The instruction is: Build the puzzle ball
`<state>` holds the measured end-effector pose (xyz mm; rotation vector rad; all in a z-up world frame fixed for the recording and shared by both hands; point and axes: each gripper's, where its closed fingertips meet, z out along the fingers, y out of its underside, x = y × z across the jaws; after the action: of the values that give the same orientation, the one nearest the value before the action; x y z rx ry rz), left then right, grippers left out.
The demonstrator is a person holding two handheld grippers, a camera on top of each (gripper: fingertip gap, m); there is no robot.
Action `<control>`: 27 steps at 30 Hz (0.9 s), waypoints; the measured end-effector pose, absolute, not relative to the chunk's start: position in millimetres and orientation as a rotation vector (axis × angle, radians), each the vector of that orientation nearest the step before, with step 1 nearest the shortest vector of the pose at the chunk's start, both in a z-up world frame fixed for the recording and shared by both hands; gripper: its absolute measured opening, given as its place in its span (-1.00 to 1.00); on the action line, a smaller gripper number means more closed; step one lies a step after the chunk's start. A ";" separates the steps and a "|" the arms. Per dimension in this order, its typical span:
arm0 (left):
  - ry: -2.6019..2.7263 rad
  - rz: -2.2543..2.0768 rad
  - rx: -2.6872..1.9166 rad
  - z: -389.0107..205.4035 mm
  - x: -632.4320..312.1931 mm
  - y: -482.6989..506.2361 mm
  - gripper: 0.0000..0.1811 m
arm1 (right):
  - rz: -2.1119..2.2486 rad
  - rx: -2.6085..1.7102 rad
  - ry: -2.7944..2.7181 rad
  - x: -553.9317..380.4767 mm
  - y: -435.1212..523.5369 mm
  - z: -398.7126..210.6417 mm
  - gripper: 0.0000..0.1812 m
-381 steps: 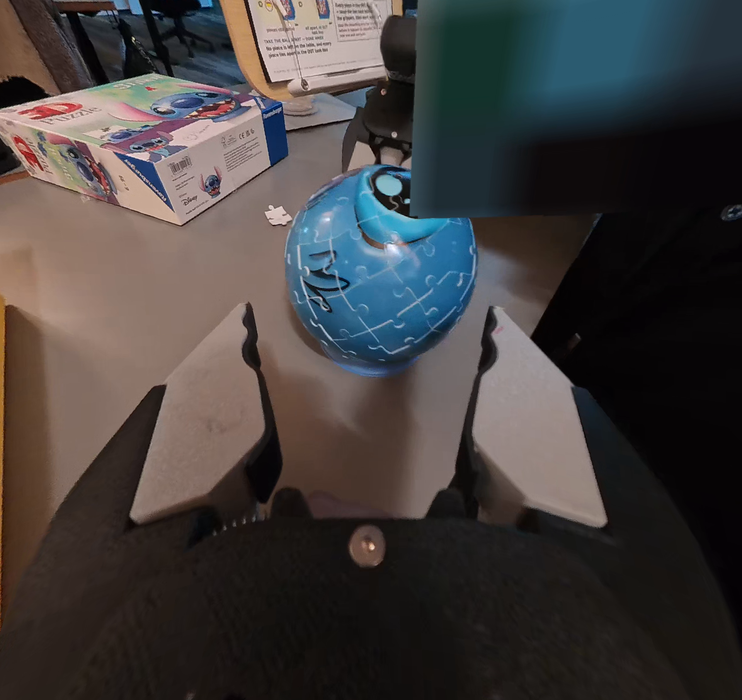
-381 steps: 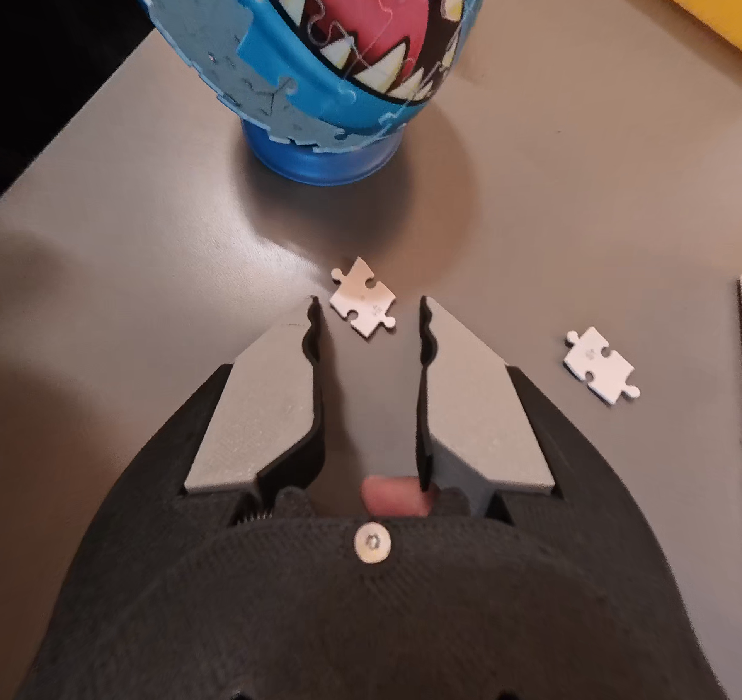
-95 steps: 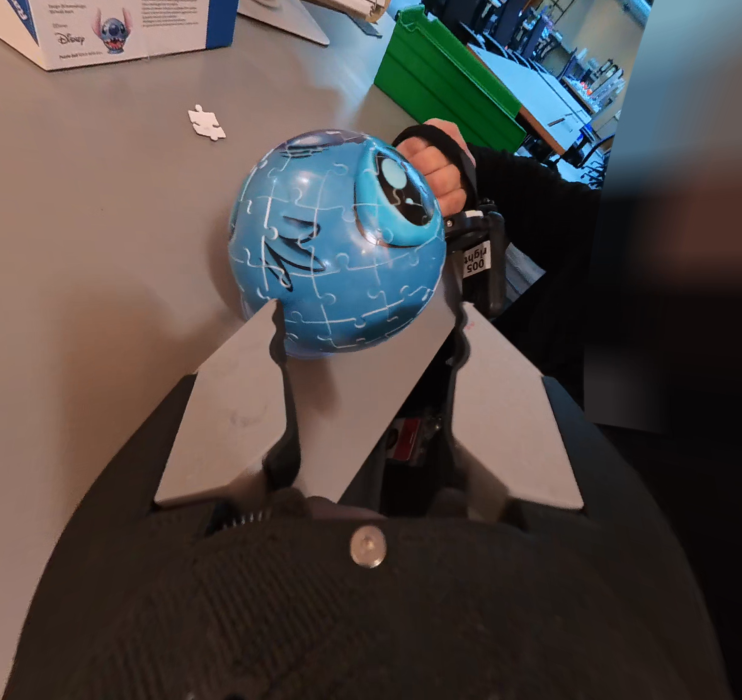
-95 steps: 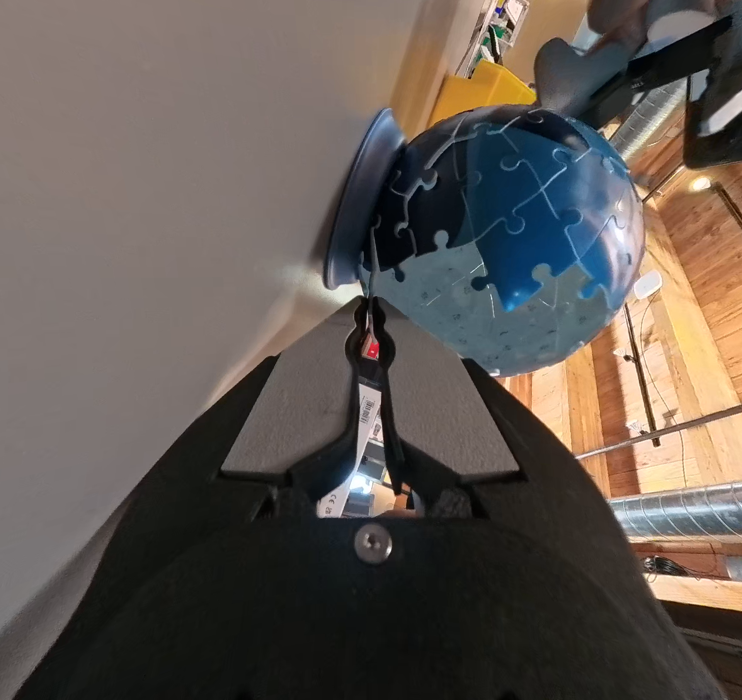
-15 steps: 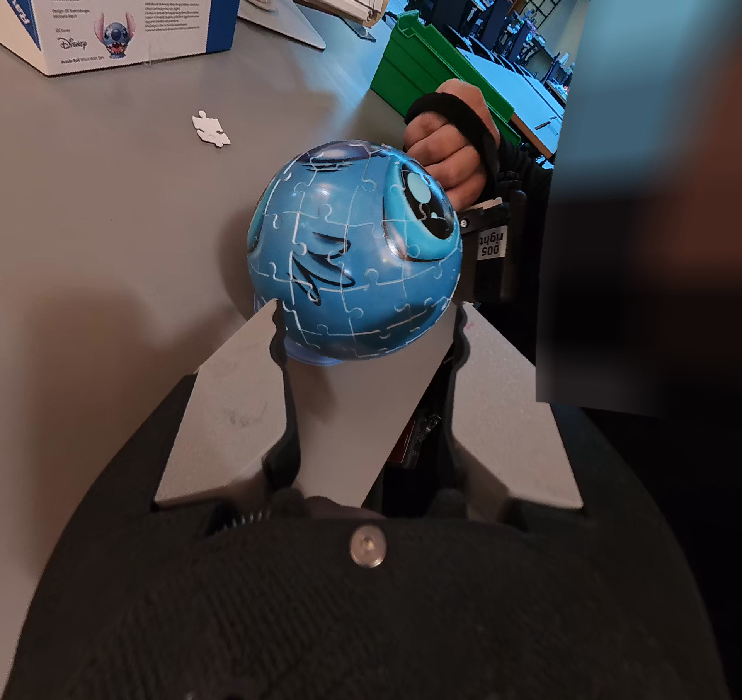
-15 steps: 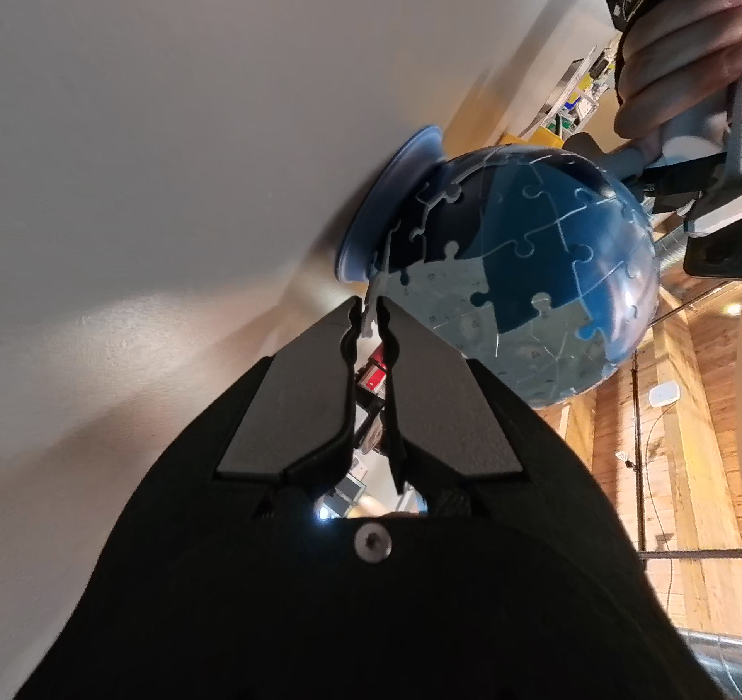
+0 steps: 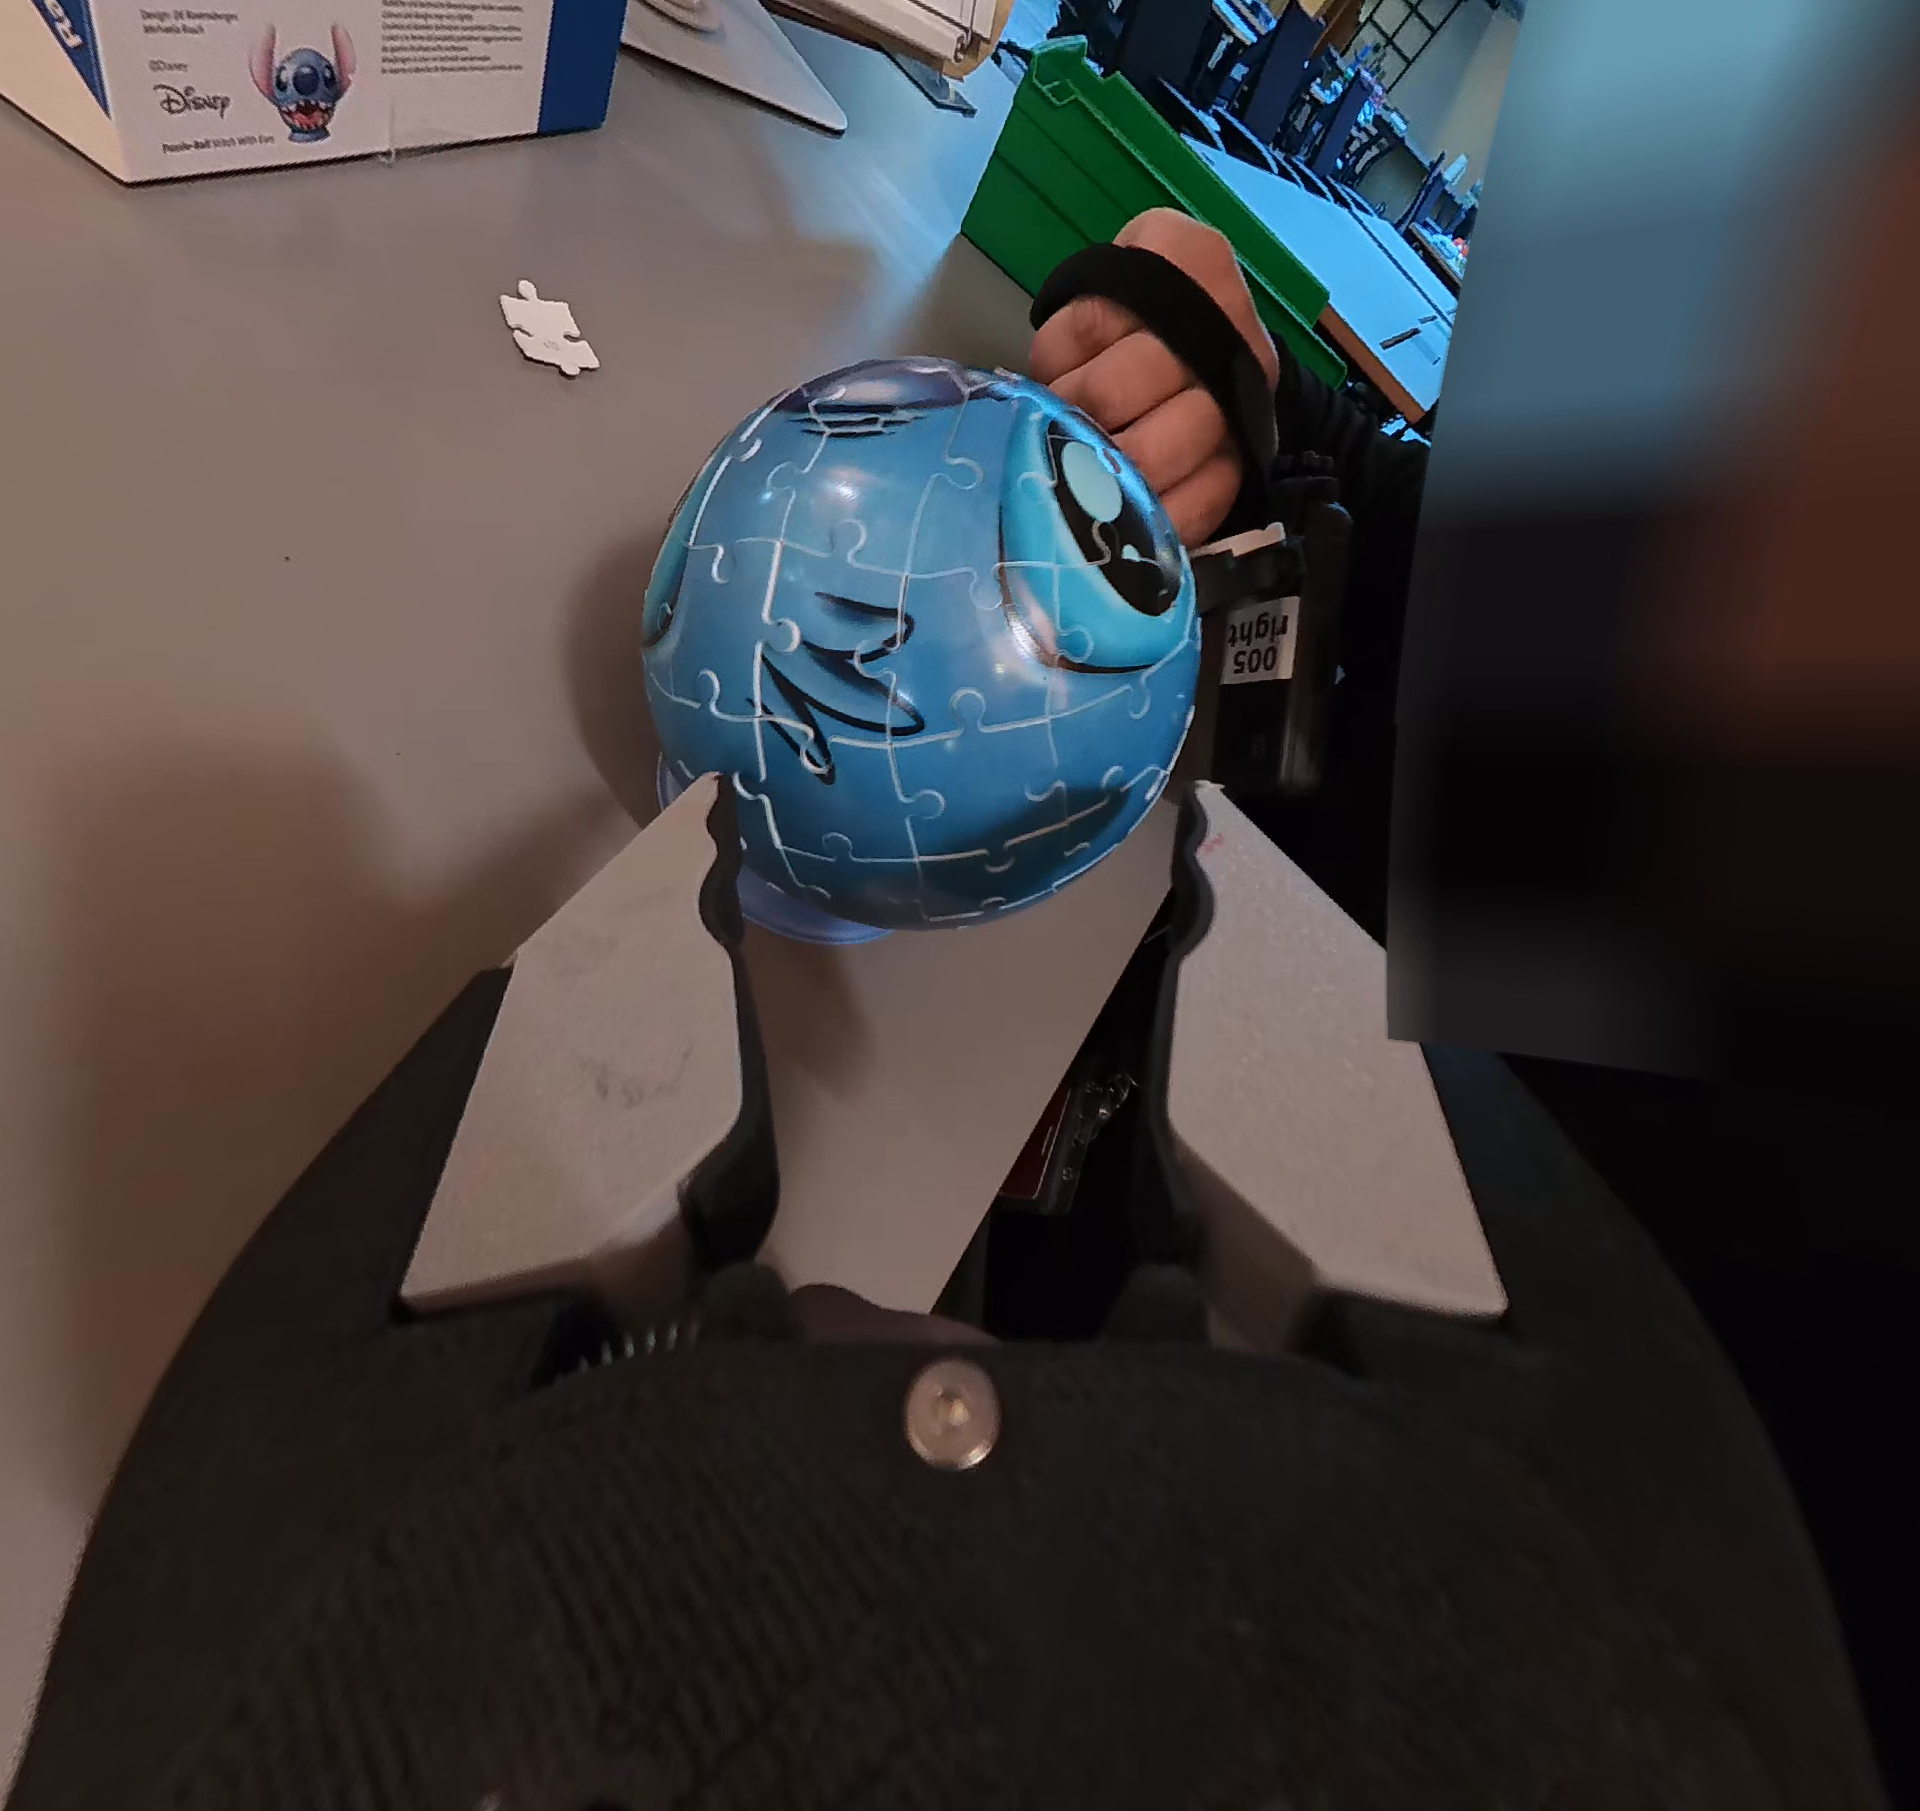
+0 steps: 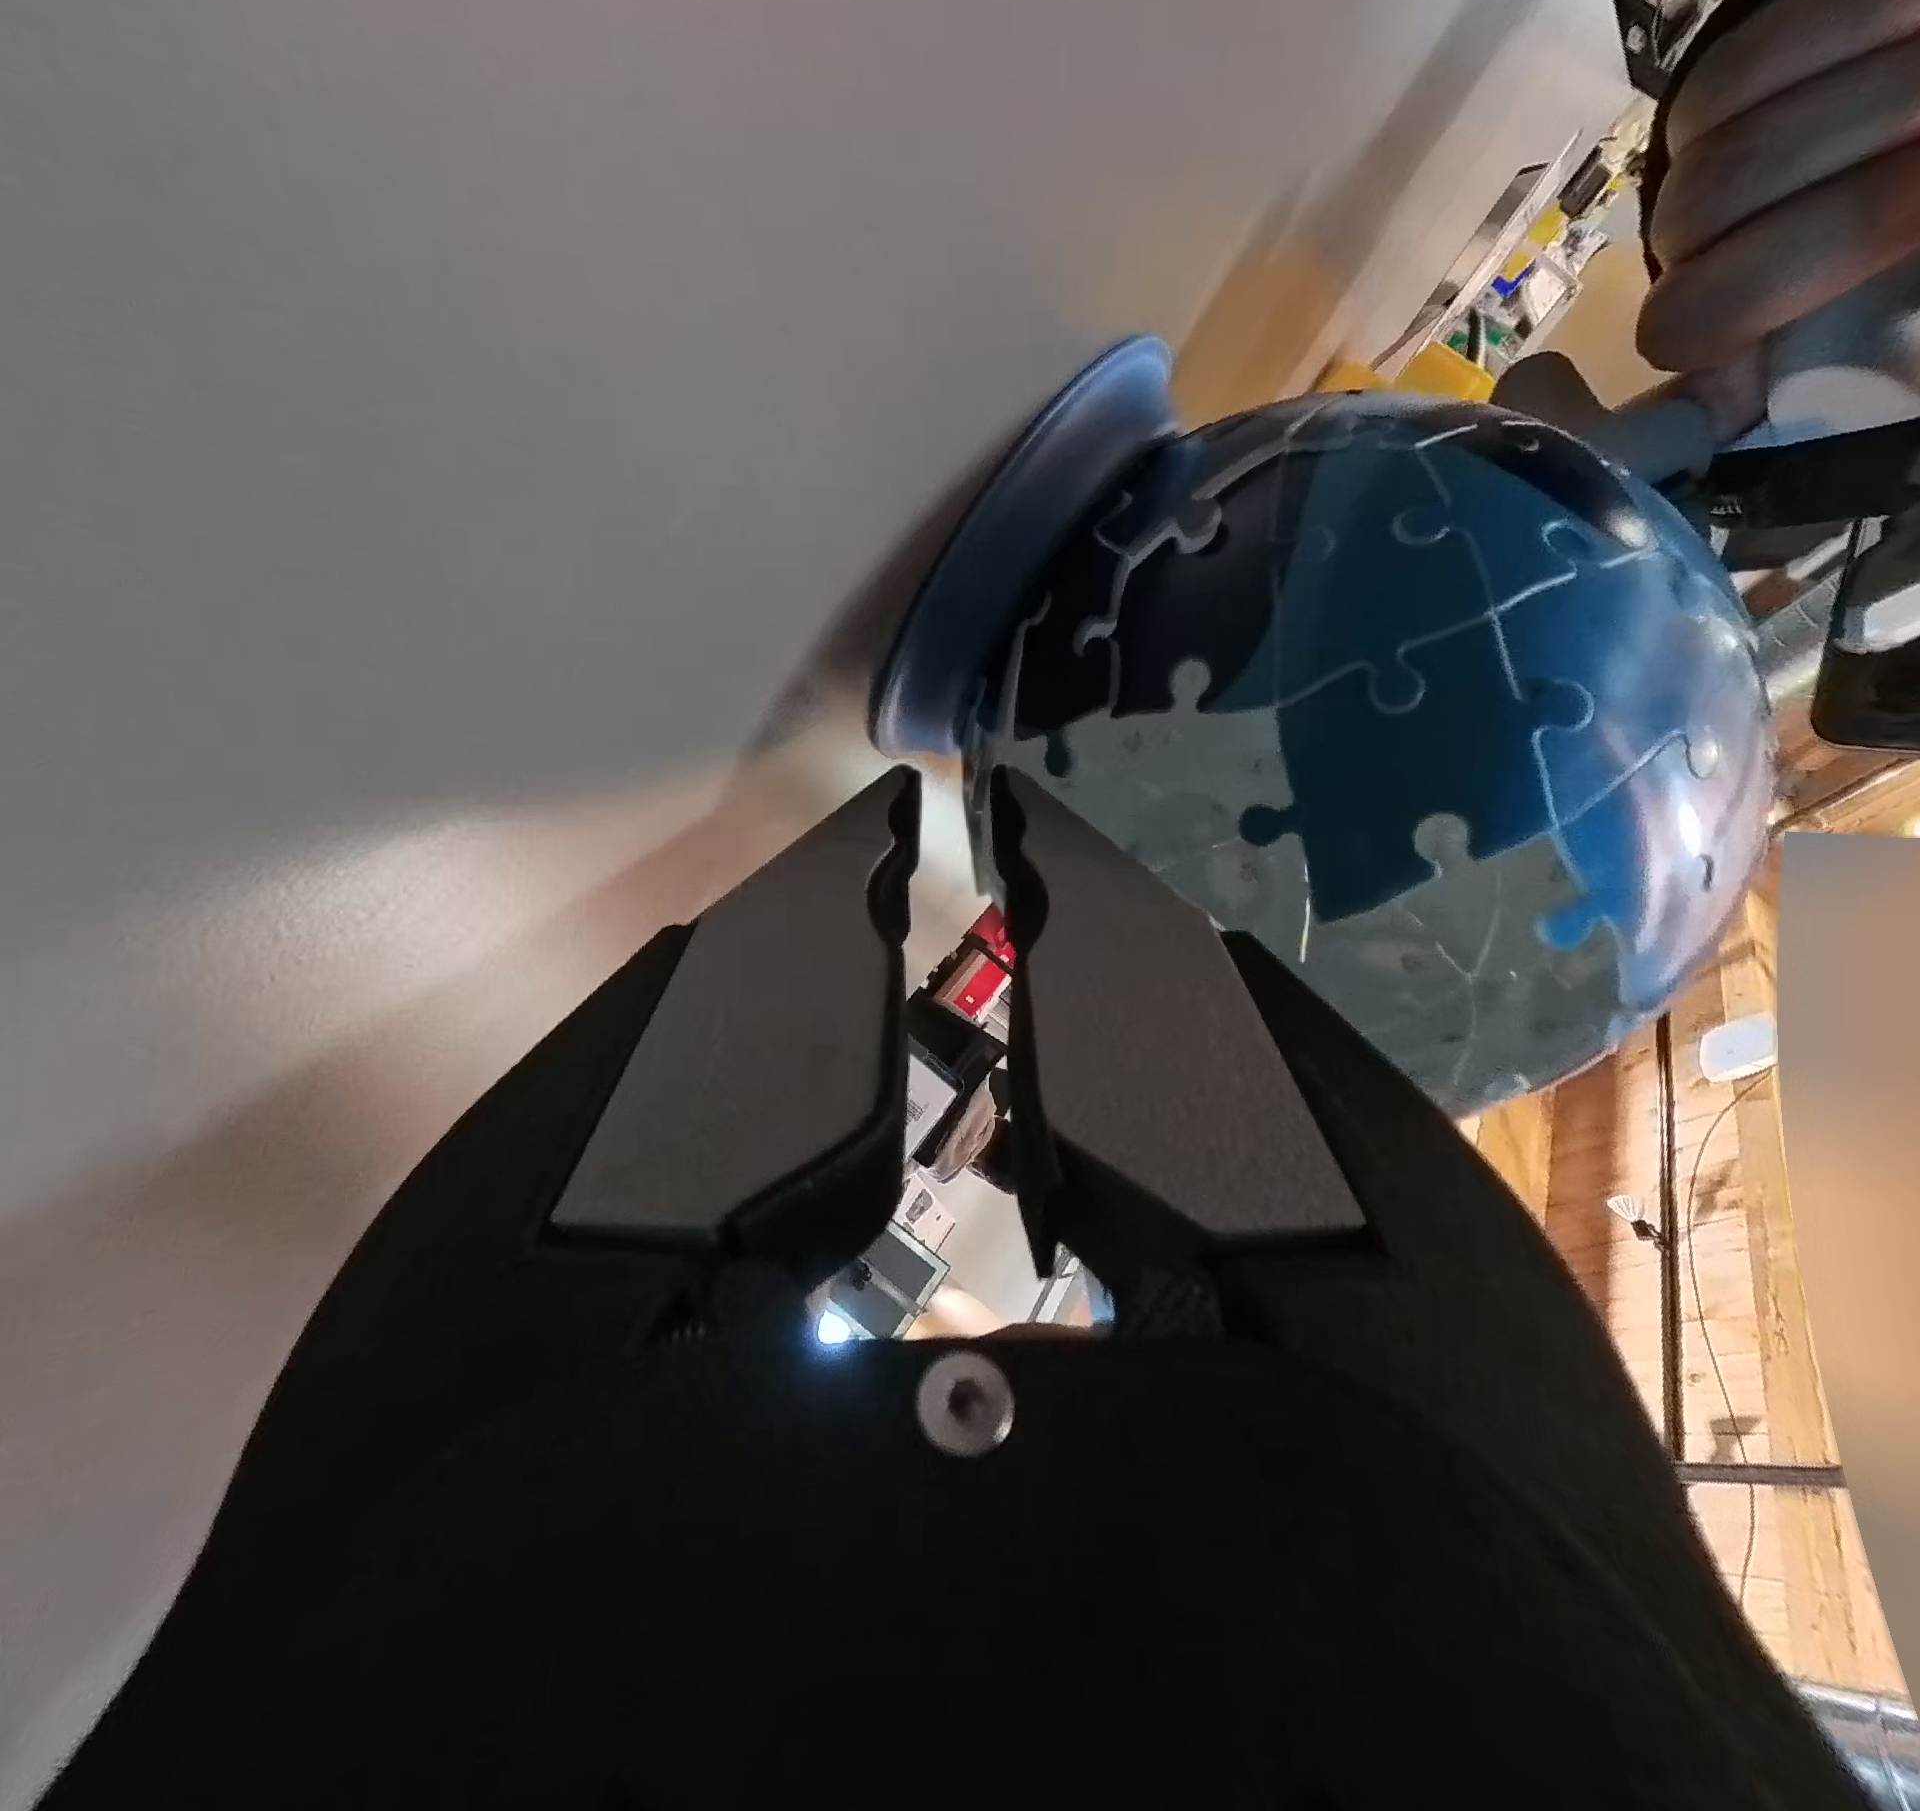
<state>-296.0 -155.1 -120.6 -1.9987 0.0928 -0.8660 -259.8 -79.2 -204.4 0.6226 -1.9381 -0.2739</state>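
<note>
puzzle ball (image 7: 920,644) on stand, grippers flanking

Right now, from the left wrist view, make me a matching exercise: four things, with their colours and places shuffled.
1. puzzle ball
2. loose puzzle piece
3. box
4. bin

A. green, beyond the table
B. white, flat on the table
C. blue, on a stand
D. white and blue, far left on the table

Pairs: 1-C, 2-B, 3-D, 4-A

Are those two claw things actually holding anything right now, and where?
The left gripper brackets the blue puzzle ball low on its sides. The right gripper is open beside an edge-on piece; hold unclear.
</note>
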 end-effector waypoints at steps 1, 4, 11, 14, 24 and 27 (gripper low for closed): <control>0.093 -0.867 -1.999 -121.2 -295.7 -155.1 -0.10 | -0.277 0.619 -1.943 -260.5 -78.7 -204.8 -0.90; 0.093 -0.866 -2.003 -122.5 -295.7 -156.0 -0.10 | -0.279 0.616 -1.938 -260.7 -77.6 -200.7 -0.99; 0.085 -0.872 -1.992 -121.4 -296.7 -157.2 -0.10 | -0.291 0.607 -1.993 -255.2 -76.7 -199.5 -1.00; 0.088 -0.867 -2.000 -123.5 -296.8 -158.1 -0.10 | -0.304 0.608 -2.005 -252.8 -75.1 -199.2 -1.00; 0.091 -0.877 -1.990 -121.8 -297.2 -158.3 -0.10 | -0.304 0.655 -2.000 -252.1 -75.7 -199.4 -1.00; 0.086 -0.876 -1.993 -122.9 -298.1 -158.1 -0.10 | -0.287 0.663 -2.005 -251.5 -75.5 -199.2 -1.00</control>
<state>-298.1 -158.1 -122.9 -1.9926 0.0862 -0.8763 -251.5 -75.5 -199.2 0.6634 -2.0052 -0.2872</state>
